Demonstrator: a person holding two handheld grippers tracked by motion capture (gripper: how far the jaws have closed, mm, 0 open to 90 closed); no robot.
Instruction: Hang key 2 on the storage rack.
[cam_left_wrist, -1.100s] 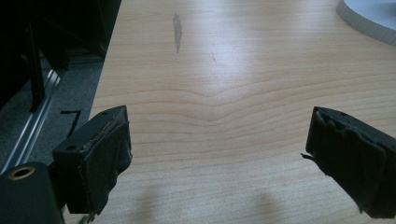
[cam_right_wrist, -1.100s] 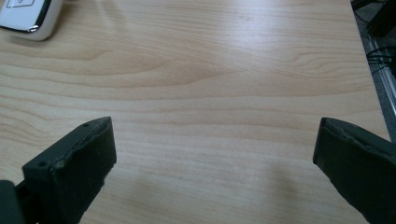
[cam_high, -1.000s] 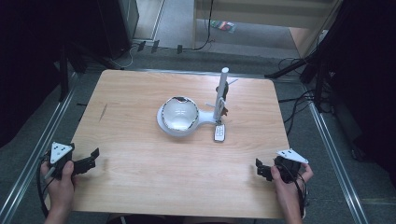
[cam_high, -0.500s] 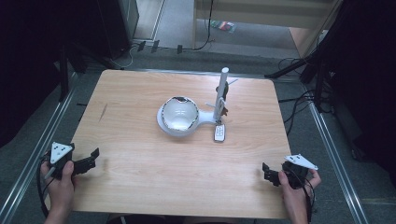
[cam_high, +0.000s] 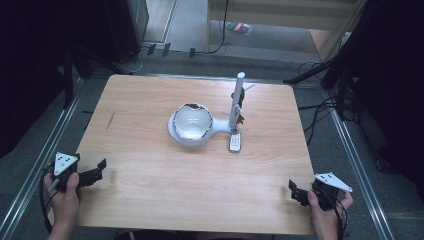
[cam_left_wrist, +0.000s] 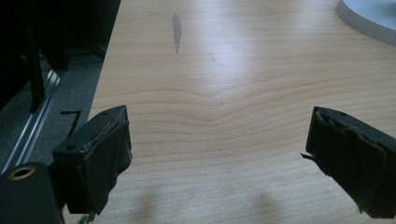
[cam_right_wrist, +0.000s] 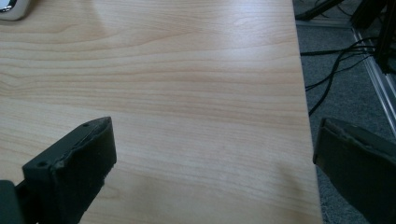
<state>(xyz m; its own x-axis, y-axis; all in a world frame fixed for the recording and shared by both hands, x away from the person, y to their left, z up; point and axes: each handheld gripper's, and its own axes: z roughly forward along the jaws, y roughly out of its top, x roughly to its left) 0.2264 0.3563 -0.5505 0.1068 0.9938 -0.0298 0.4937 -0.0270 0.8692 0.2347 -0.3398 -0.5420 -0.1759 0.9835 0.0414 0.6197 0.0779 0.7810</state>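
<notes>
Both wide-open, the left gripper (cam_high: 97, 172) and right gripper (cam_high: 296, 192) point inward across the table (cam_high: 200, 200).

Wooden table (cam_high: 150, 190), dark streak (cam_high: 110, 120) on its left part, floor cables (cam_high: 320, 120), metal rails (cam_high: 30, 170)

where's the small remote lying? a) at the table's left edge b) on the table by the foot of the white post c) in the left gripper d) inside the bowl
b, the remote lies flat on the table just in front of the white post, right of the bowl; both grippers are open and hold nothing.
</notes>
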